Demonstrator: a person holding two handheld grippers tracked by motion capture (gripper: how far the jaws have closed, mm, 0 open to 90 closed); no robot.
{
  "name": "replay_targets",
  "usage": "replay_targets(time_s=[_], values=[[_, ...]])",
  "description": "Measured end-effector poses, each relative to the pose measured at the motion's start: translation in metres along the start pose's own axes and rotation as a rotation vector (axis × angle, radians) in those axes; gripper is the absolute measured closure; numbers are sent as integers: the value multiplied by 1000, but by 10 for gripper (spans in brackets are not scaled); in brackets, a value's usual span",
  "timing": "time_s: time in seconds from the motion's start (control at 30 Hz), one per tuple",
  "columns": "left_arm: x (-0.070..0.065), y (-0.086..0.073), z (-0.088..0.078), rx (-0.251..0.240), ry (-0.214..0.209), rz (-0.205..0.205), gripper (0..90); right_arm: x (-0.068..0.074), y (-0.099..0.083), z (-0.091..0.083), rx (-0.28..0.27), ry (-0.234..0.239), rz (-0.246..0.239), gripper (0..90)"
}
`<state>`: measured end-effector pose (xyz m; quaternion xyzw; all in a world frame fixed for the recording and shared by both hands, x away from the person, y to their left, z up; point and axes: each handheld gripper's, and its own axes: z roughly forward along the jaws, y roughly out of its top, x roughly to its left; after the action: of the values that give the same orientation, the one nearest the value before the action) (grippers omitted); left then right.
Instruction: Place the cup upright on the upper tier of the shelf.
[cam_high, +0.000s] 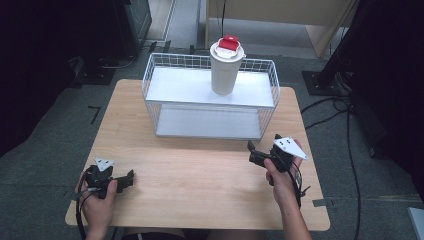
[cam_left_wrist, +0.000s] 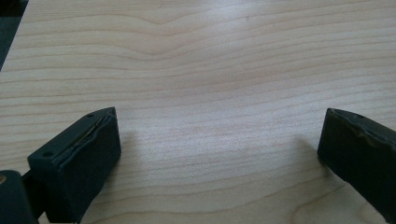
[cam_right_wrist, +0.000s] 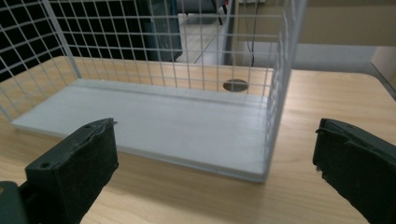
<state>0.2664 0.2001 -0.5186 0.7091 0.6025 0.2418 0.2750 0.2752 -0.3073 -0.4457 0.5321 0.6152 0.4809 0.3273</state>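
Note:
A white wire rack (cam_high: 180, 85) with two white shelves stands at the back of the wooden table (cam_high: 200, 175). On its upper shelf a tall white cup (cam_high: 224, 70) with a red and white lid stands upright. My left gripper (cam_high: 128, 178) rests low at the table's front left, open, with bare wood between its jaws (cam_left_wrist: 219, 114). My right gripper (cam_high: 251, 149) is held at the front right, open and empty (cam_right_wrist: 215, 122), facing the rack's lower shelf (cam_right_wrist: 163, 116) and its right wire wall (cam_right_wrist: 280, 70).
A round hole (cam_right_wrist: 236, 85) in the tabletop lies behind the rack. Black cables (cam_high: 350, 130) run over the grey floor to the right. Dark equipment (cam_high: 120, 25) stands at the back left, and a pale wooden cabinet (cam_high: 300, 15) behind the table.

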Motion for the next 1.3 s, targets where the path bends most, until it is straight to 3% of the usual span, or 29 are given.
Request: replay_targets(time_s=[0.7,1.3], values=[[0,0,0,0,0,-1,0,-35,-45,-24,99,-75,21,3],[0,0,0,0,0,-1,0,-77,-81,-52,212,-190,35,3]])
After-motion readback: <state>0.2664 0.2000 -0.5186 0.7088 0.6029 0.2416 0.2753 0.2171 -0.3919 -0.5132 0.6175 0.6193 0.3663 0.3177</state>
